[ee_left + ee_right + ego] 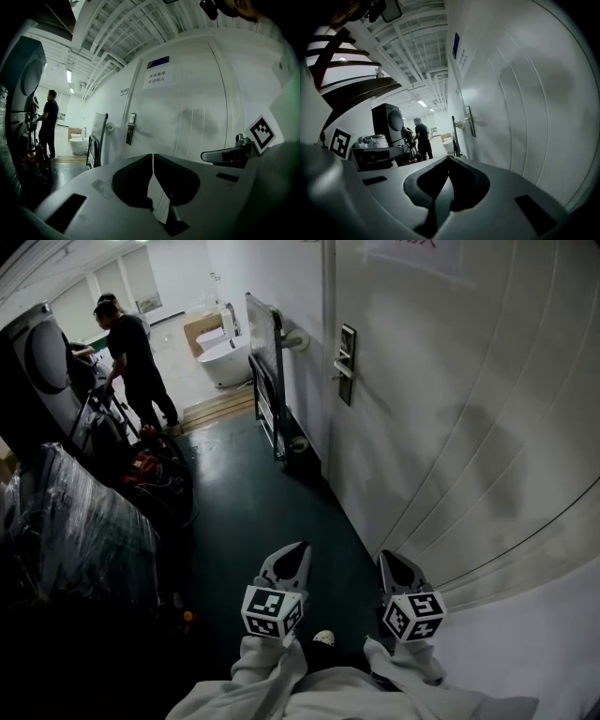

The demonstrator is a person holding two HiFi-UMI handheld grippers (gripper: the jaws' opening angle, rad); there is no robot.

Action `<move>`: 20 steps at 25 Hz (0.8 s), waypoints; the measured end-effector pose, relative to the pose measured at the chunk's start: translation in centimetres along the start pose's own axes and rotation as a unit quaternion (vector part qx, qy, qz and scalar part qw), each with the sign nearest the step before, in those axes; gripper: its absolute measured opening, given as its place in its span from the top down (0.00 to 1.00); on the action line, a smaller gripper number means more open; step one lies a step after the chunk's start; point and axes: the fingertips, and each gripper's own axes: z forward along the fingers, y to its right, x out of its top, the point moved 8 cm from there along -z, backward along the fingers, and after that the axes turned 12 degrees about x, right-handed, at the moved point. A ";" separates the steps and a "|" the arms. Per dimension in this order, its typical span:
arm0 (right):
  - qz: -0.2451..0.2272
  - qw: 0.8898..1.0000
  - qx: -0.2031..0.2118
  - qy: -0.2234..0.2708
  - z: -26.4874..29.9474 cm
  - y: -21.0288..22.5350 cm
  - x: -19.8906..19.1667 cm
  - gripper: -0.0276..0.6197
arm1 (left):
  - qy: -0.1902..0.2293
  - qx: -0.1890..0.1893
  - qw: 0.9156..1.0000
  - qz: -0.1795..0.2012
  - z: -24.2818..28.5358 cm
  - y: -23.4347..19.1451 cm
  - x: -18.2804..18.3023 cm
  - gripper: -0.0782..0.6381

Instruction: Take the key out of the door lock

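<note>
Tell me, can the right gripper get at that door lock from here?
Probably not yet: the right gripper hangs low, while the door lock sits well ahead. Nothing blocks the way.

I see the dark, tall rectangular metal lock plate (348, 363) mounted upright on the white panelled door (450, 437), well ahead of me. A short pale lever handle (340, 373) sticks out from about its middle. Any key in it is too small for me to make out.
</note>
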 end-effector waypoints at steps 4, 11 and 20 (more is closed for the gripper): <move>-0.002 1.000 0.003 -0.007 1.8 0.3 0.1 0.88 | -0.003 0.010 1.000 -0.007 0.4 -1.4 -0.2 0.86; -0.006 1.000 0.023 -0.020 4.0 -0.1 0.8 0.88 | -0.013 0.023 1.000 -0.015 0.1 -2.7 -0.6 0.86; -0.002 0.998 0.049 -0.036 7.9 1.8 1.0 0.88 | -0.018 0.042 0.999 -0.020 2.9 -4.0 -0.7 0.86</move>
